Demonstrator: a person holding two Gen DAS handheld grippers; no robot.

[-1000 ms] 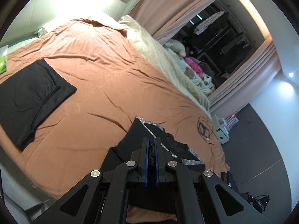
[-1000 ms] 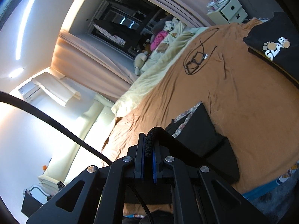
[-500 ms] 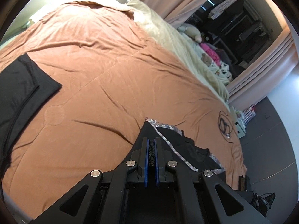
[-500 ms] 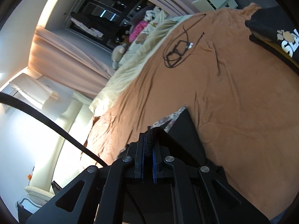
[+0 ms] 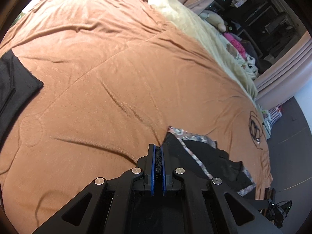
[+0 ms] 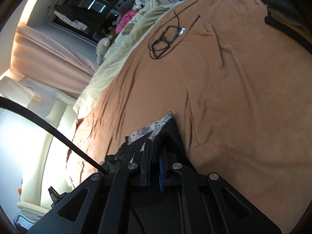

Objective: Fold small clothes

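A small black garment (image 5: 210, 159) with a floral patterned trim lies on the orange bedspread (image 5: 120, 74). My left gripper (image 5: 158, 152) is shut on one edge of it, with black fabric pinched between the blue pads. My right gripper (image 6: 155, 148) is shut on another edge of the same garment (image 6: 171, 130); black knit fabric bulges between its pads. The patterned trim (image 6: 150, 125) shows just beyond the right fingers. Both grippers sit low over the bed.
A folded black garment (image 5: 13, 85) lies at the left. A coiled black cable (image 6: 165, 37) lies on the bedspread (image 6: 243, 97). Another dark garment (image 6: 282, 13) sits at the far right edge. A cream blanket (image 5: 204, 37) and stuffed toys line the far side.
Both grippers have moved forward and lower over the bed, carrying the black garment's edge with them. The folded black garment has slid toward the left edge of the left view.
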